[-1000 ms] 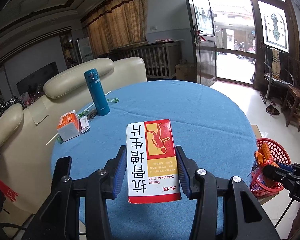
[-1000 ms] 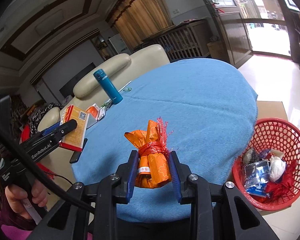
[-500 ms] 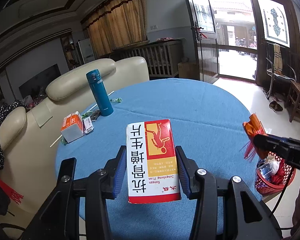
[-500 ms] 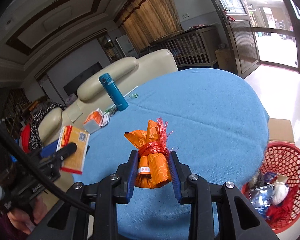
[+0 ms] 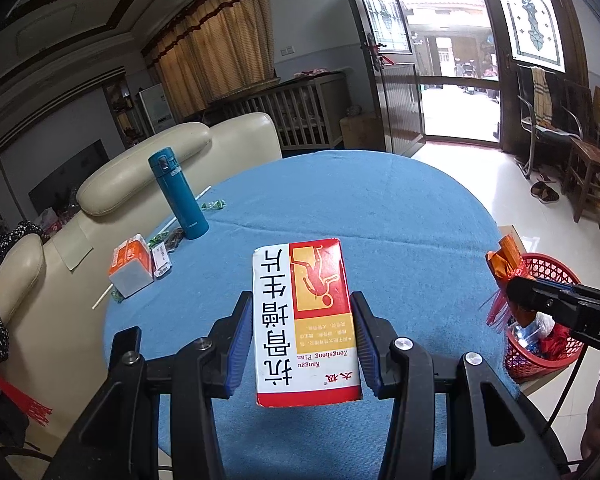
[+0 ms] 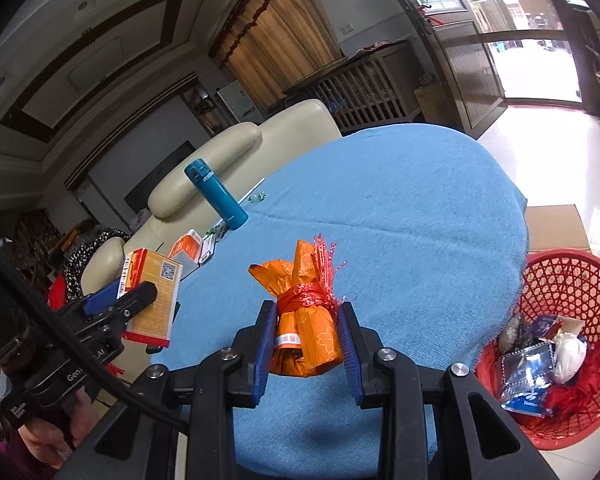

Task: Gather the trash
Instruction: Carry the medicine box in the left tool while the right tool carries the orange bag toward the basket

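- Our left gripper (image 5: 303, 336) has its fingers clamped on a medicine box (image 5: 305, 320).
- Our right gripper (image 6: 308, 340) fingers grasp an orange wrapped bundle (image 6: 306, 320) above the tabletop (image 6: 400, 216).

Both grippers (image 5: 304, 344) (image 6: 306, 344) clamped, angled down

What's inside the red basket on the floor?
The red basket holds a shiny silver packet, a white crumpled bag and red wrapping. Whatever lies beneath them is covered.

daylight from doorway (image 5: 456, 52), blown out | ceiling dim | sharp | fisheye-bent edges
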`<action>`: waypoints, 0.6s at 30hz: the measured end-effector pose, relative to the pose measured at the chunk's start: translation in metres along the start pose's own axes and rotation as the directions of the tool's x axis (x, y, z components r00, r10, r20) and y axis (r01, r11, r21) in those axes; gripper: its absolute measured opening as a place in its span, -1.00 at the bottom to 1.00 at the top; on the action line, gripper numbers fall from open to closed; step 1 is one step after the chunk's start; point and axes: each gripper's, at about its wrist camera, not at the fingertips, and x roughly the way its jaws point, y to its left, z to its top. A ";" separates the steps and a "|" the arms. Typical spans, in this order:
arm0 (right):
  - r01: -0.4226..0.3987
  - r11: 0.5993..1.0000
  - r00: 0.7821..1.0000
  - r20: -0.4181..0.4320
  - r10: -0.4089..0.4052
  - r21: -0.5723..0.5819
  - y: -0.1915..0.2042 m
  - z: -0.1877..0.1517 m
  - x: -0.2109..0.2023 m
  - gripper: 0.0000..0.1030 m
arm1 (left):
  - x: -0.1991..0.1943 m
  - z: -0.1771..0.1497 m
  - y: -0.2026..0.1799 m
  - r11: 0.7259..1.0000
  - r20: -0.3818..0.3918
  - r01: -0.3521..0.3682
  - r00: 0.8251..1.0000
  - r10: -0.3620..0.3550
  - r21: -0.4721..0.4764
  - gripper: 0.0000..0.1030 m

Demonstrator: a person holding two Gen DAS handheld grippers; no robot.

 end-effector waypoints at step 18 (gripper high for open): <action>-0.003 0.999 1.000 -0.001 0.003 0.034 -0.010 -0.007 -0.004 -0.36 | -0.004 -0.002 -0.016 0.999 0.000 0.035 0.999 -0.035 0.028 -0.05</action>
